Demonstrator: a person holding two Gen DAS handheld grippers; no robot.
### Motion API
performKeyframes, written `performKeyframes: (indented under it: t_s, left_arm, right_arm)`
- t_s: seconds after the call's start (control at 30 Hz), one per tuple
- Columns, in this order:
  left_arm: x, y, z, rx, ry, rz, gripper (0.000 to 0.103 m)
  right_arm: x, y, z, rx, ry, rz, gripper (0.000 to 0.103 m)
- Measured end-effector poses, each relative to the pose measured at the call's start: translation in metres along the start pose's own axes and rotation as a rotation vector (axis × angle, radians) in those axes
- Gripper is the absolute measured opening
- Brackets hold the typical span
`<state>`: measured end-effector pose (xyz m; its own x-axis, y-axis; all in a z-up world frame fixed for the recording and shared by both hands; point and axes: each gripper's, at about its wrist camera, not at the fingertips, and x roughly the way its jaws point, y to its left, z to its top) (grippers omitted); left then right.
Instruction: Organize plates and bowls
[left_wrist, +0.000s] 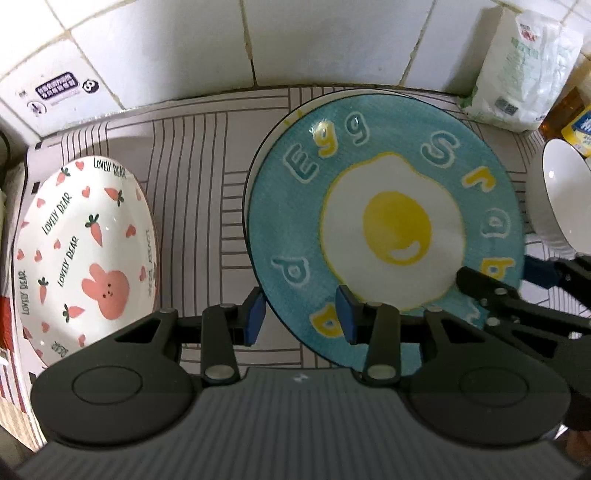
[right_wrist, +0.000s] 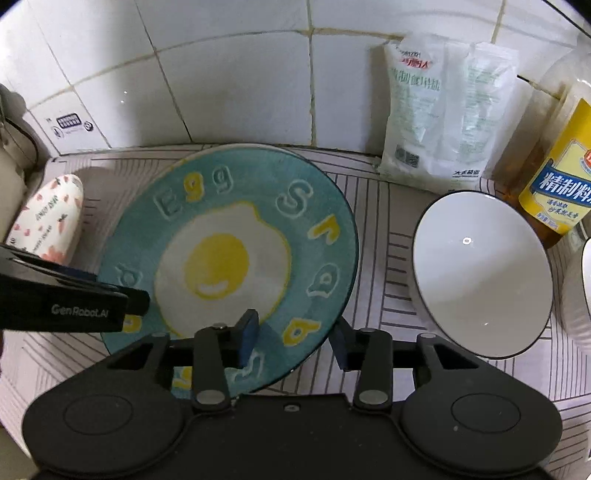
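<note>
Striped matting (left_wrist: 192, 192) covers the counter under white wall tiles (right_wrist: 236, 92). Nearest, the left gripper (left_wrist: 301, 314) spreads wide astride the near-left rim of the blue egg plate (left_wrist: 388, 221), while the right gripper (right_wrist: 295, 336) spreads wide astride its near-right rim (neither visibly pinching). Left of that plate lies the bunny plate (left_wrist: 81, 254); to its right, a white bowl (right_wrist: 480, 280). Farther back stand a white bag (right_wrist: 443, 110) and a yellow-labelled bottle (right_wrist: 557, 177).

Teal fried-egg plate (left_wrist: 384, 229), pink-bunny white plate (left_wrist: 85, 254), striped mat (left_wrist: 199, 184).
</note>
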<state>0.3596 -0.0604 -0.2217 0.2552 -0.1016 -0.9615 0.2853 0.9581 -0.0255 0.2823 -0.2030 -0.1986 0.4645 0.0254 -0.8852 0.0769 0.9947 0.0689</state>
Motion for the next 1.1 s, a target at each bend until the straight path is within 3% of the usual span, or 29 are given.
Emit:
performKeyframes:
  t_s: [0.37, 0.83, 1.1]
  left_arm:
    - [-0.029, 0.015, -0.014, -0.048, -0.059, -0.049, 0.036]
    - [-0.103, 0.029, -0.077, -0.008, -0.136, -0.035, 0.036]
    - [-0.135, 0.039, -0.119, -0.016, -0.187, -0.018, 0.038]
  right_arm:
    - [-0.003, 0.000, -0.007, -0.007, -0.059, 0.005, 0.048]
    - [-0.093, 0.022, -0.043, -0.099, -0.263, 0.038, 0.055]
    - [-0.133, 0.046, -0.061, -0.126, -0.305, 0.057, 0.057]
